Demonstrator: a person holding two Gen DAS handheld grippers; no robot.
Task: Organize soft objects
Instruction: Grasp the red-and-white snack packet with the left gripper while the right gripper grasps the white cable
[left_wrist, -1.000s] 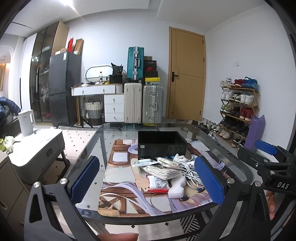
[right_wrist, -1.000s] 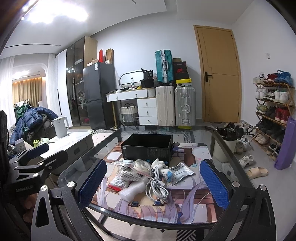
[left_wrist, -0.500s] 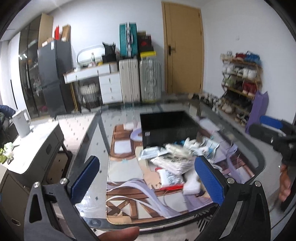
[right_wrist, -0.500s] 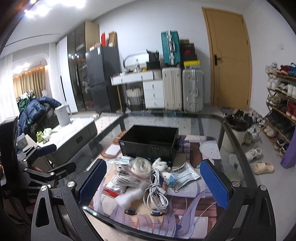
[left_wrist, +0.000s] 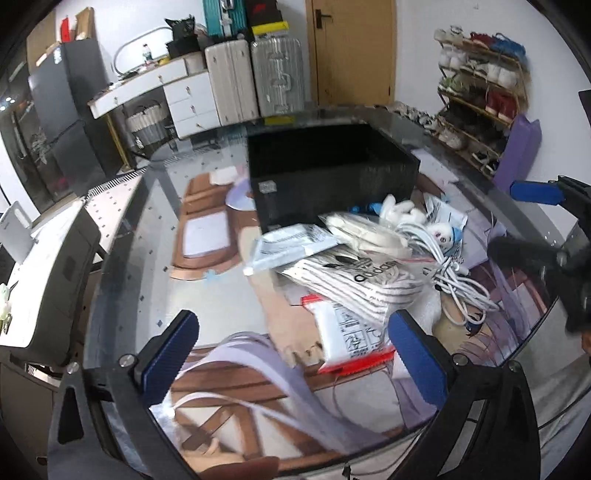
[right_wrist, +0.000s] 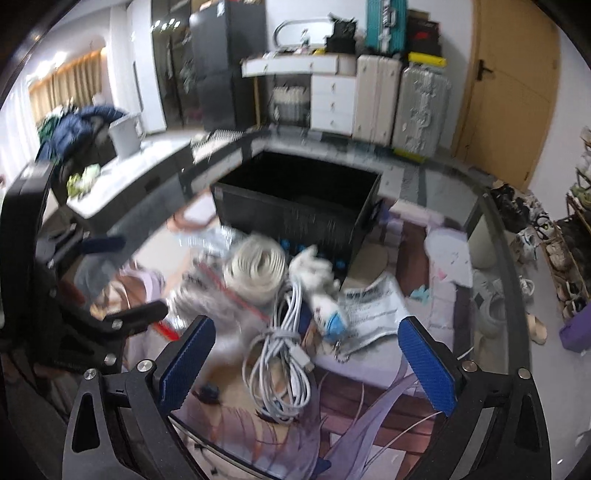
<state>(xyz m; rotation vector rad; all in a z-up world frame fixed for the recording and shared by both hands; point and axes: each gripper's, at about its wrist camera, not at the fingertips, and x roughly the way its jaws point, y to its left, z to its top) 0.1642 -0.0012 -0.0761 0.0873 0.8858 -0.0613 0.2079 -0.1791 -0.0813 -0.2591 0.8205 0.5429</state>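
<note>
- Hovering over the near edge of the glass table (left_wrist: 122, 236), left gripper (left_wrist: 291, 354) spread wide, gripping nothing.
- Hanging above the white cable bundle (right_wrist: 284, 354), right gripper (right_wrist: 306, 362) likewise wide apart and empty-handed.
- Sitting open-topped at mid-table, black bin (left_wrist: 328, 166) (interior dark, contents impossible to tell).
- Lying heaped just in front of the bin: striped fabric in a clear bag (left_wrist: 354, 280), red-edged packet (left_wrist: 347, 343), coiled flat cable (right_wrist: 255, 266), small white plush toy (left_wrist: 399, 210), blue-capped doll (left_wrist: 441, 232).
- Resting outside the bin, every soft item.
</note>
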